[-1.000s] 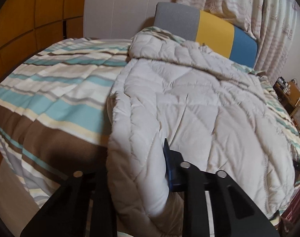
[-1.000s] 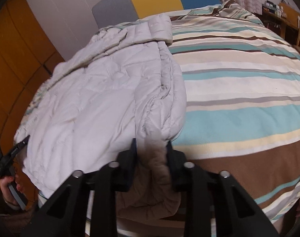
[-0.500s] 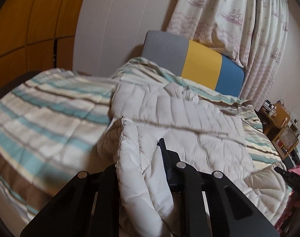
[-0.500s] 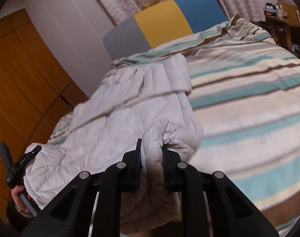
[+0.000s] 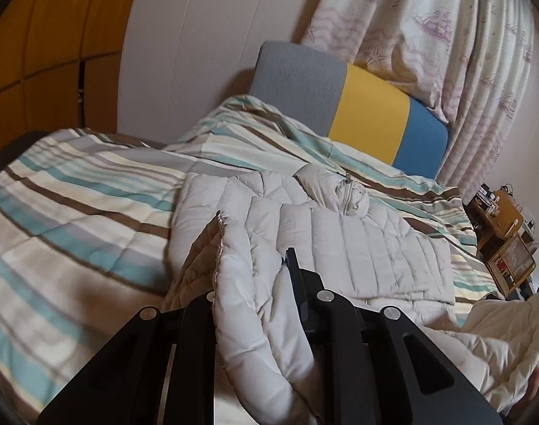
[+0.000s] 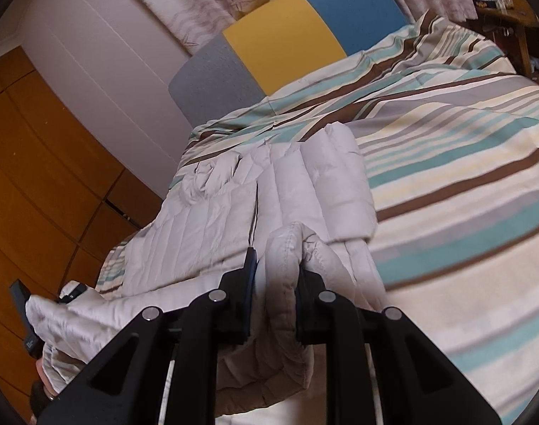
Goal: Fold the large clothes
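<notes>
Both claws are clamped tight on padding: the left gripper [image 5: 255,276] pinches the near hem of the quilted jacket [image 5: 358,248], and the right gripper [image 6: 274,269] bites the hem's other corner. A second ago that hem hung low at the foot of the bed; now it's up and carried toward the collar [image 5: 343,191], the lower half arching over the chest. That's the bottom-to-top fold under way, I'd say, not yet laid down. From the jacket outward: striped bedspread [image 6: 464,177] lies open on both sides, plenty of room to land. Beyond the collar stands the grey, yellow and blue headboard [image 5: 368,113], well apart. In the right wrist view, the left gripper [image 6: 24,318] holds its corner lifted past the jacket.
</notes>
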A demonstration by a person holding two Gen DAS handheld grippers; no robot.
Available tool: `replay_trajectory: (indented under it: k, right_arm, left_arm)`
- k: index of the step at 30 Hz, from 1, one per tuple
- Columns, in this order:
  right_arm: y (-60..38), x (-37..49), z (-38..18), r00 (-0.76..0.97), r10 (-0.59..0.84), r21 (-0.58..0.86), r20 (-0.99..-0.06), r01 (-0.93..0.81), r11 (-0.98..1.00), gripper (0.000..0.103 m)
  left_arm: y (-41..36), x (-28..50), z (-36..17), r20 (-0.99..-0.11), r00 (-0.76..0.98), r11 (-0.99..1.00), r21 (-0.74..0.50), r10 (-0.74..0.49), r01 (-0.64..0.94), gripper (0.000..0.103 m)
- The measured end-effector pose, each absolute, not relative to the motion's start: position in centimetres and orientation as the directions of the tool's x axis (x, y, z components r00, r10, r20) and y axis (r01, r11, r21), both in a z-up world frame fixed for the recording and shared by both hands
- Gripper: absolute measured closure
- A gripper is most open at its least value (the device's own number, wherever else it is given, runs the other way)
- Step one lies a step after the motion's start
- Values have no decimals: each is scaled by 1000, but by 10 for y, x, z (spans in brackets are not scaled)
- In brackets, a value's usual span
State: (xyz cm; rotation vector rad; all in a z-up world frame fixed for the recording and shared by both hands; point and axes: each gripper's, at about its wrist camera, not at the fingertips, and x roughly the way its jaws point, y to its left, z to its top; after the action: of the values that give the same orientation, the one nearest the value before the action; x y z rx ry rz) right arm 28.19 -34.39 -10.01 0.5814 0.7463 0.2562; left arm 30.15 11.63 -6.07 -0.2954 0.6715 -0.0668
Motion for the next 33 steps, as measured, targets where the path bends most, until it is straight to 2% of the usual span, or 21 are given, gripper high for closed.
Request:
replay_trajectory:
  k: [6, 10, 13, 14, 15, 16, 17, 18, 19, 21, 22, 25, 30, 33]
  right_arm:
    - [-349, 324, -118, 711, 442, 637, -547, 12, 770, 85]
    - [-355, 341, -130, 719, 469, 695, -512, 27, 718, 74]
    - [-359, 350, -136, 739, 476, 723, -478, 23, 691, 61]
    - [-360, 352, -136, 745, 476, 728, -468, 19, 685, 55]
    - [-361, 353, -136, 752, 478, 734, -454, 12, 679, 46]
    - [-363, 352, -135, 763, 478, 739, -434, 0, 673, 36]
    - [-365, 350, -133, 777, 474, 742, -414, -13, 670, 30]
    - [-368, 347, -131, 793, 467, 743, -392, -27, 669, 21]
    - [-371, 341, -126, 819, 450, 738, -355, -50, 673, 14]
    - [-378, 326, -117, 859, 408, 713, -309, -75, 697, 10]
    - [-382, 321, -115, 867, 391, 698, -307, -74, 713, 8]
    - [-384, 312, -119, 855, 358, 640, -376, -40, 767, 4]
    - [-384, 322, -167, 737, 393, 637, -550, 66, 768, 3]
    - [-380, 333, -192, 684, 442, 688, -580, 120, 716, 4]
  left_arm:
    - [121, 352, -78, -643, 745, 944, -326, -178, -56, 85]
    - [129, 371, -91, -665, 718, 926, -369, -206, -76, 85]
    - [139, 373, -98, -652, 716, 892, -443, -250, -92, 73]
    - [142, 372, -99, -641, 721, 880, -465, -262, -94, 65]
    - [146, 370, -99, -621, 734, 866, -492, -275, -92, 55]
    - [150, 368, -98, -602, 748, 855, -511, -281, -90, 49]
    - [153, 364, -98, -585, 761, 848, -523, -281, -89, 40]
    - [157, 360, -96, -566, 777, 841, -533, -274, -91, 32]
    - [161, 355, -95, -550, 792, 838, -538, -264, -94, 28]
    - [166, 344, -92, -513, 827, 842, -530, -229, -96, 13]
    - [168, 338, -91, -503, 841, 849, -517, -201, -106, 11]
    - [173, 327, -98, -503, 846, 867, -487, -179, -106, 11]
    - [169, 333, -137, -648, 743, 904, -402, -169, -146, 10]
    - [162, 341, -156, -704, 693, 916, -365, -154, -167, 10]
